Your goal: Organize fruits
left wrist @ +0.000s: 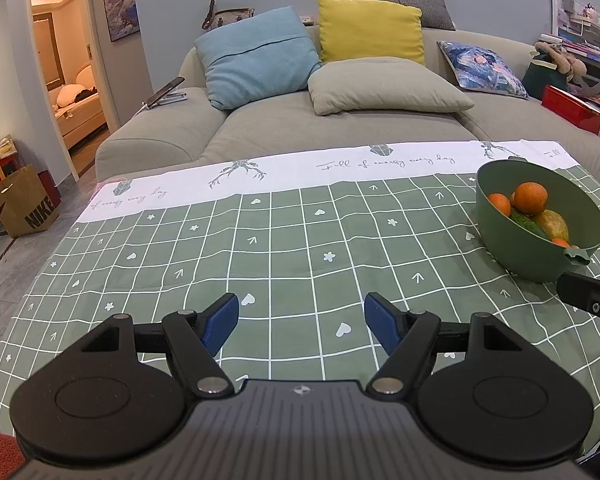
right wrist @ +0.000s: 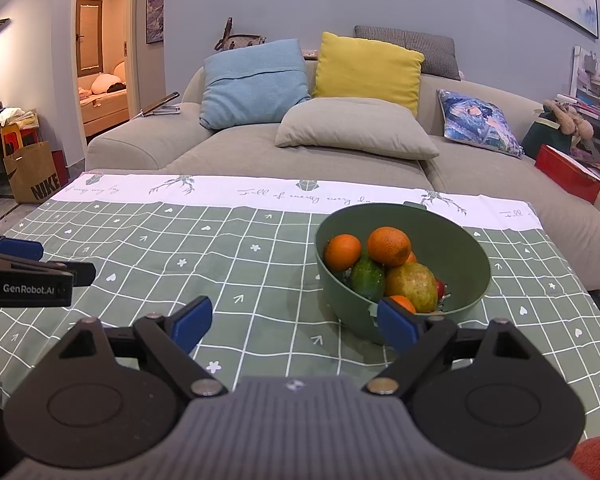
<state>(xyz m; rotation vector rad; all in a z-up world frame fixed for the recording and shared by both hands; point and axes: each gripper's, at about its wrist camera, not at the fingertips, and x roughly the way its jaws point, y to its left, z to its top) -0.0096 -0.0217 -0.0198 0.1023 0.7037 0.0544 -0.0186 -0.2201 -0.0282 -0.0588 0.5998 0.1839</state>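
A green bowl [right wrist: 459, 256] stands on the checked tablecloth [right wrist: 220, 248], holding oranges [right wrist: 388, 245], a green fruit [right wrist: 365, 278], a yellow-green mango [right wrist: 411, 286] and something small and red. In the left wrist view the same bowl [left wrist: 499, 188] sits far right with an orange [left wrist: 531, 198] on top. My right gripper [right wrist: 294, 322] is open just short of the bowl, its right pad in front of the near rim, nothing between the fingers. My left gripper [left wrist: 301, 326] is open over bare cloth, well left of the bowl.
A grey sofa [right wrist: 300, 152] with blue, yellow, beige and printed cushions runs behind the table. A red box [right wrist: 567, 178] lies on its right end. A brown paper bag [left wrist: 24, 208] stands on the floor at left, by a doorway.
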